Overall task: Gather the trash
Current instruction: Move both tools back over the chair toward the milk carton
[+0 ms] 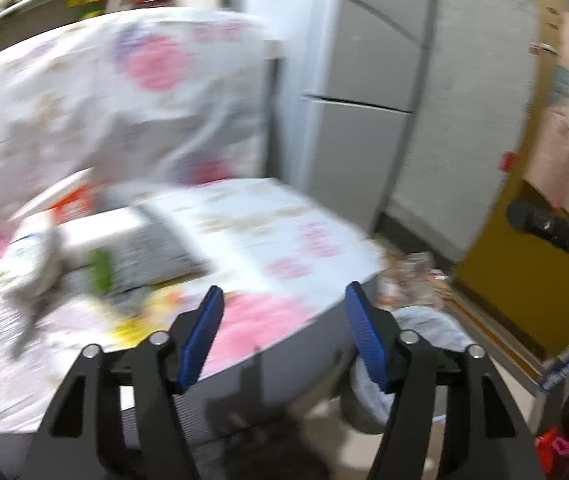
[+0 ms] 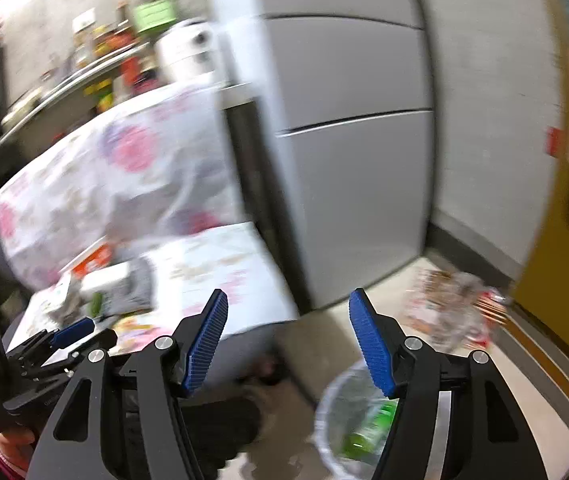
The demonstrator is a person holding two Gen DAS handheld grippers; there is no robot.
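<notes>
Both views are motion-blurred. A chair seat (image 1: 284, 240) with a floral cover carries trash: a white box (image 1: 104, 232), a grey patterned packet (image 1: 156, 248), a crumpled wrapper (image 1: 32, 264) and a green scrap (image 1: 100, 272). My left gripper (image 1: 284, 336) is open and empty above the seat's front edge. My right gripper (image 2: 288, 340) is open and empty above the floor to the seat's right. A lined trash bin (image 2: 356, 420) with a green item inside sits below it; the bin also shows in the left wrist view (image 1: 424, 332). The left gripper (image 2: 72, 336) shows at the lower left of the right wrist view.
A grey fridge (image 2: 344, 120) stands behind the chair. A clear plastic bag of litter (image 2: 448, 312) lies on the floor by a yellow door (image 2: 564, 280). A cluttered shelf (image 2: 96, 60) is at the back left. The floral chair back (image 1: 104, 92) rises behind the seat.
</notes>
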